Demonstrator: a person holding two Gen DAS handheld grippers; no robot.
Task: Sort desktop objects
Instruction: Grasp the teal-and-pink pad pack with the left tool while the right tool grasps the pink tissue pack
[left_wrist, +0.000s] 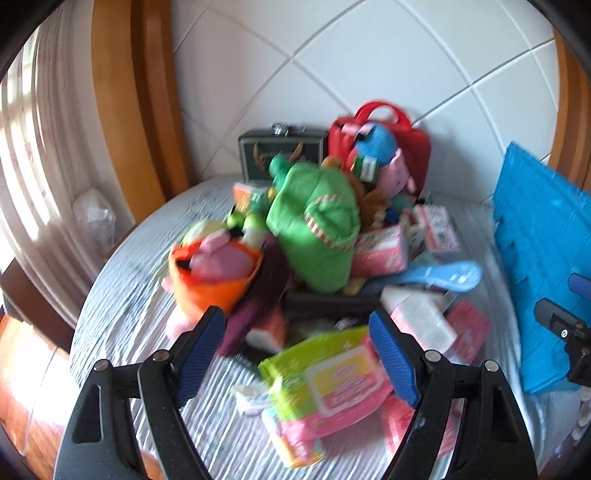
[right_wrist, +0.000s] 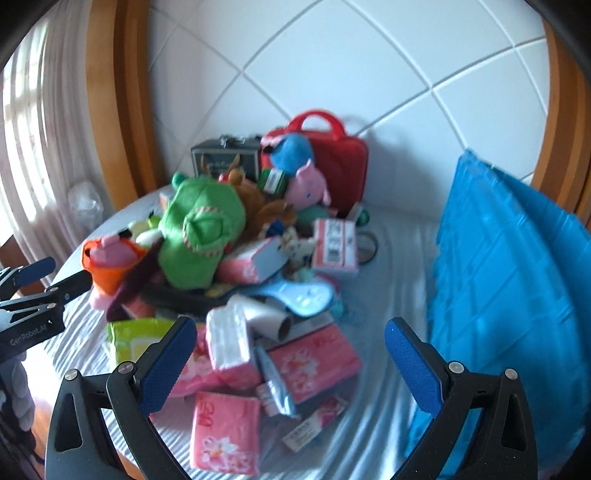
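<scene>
Clearly nothing is held yet: both the left gripper (left_wrist: 297, 330) and the right gripper (right_wrist: 290, 338) hover with fingers wide and empty, tilted down over the heap on the cloth-covered tabletop (right_wrist: 399, 258). Plush toys, topped by a green one (left_wrist: 314, 218), pile at the far middle, while pink tissue packs (right_wrist: 314, 360) and a wet-wipes pack (left_wrist: 325, 380) lie loose at the near edge, probably first for sorting. A blue crate (right_wrist: 509, 277) stands right, likely the destination.
</scene>
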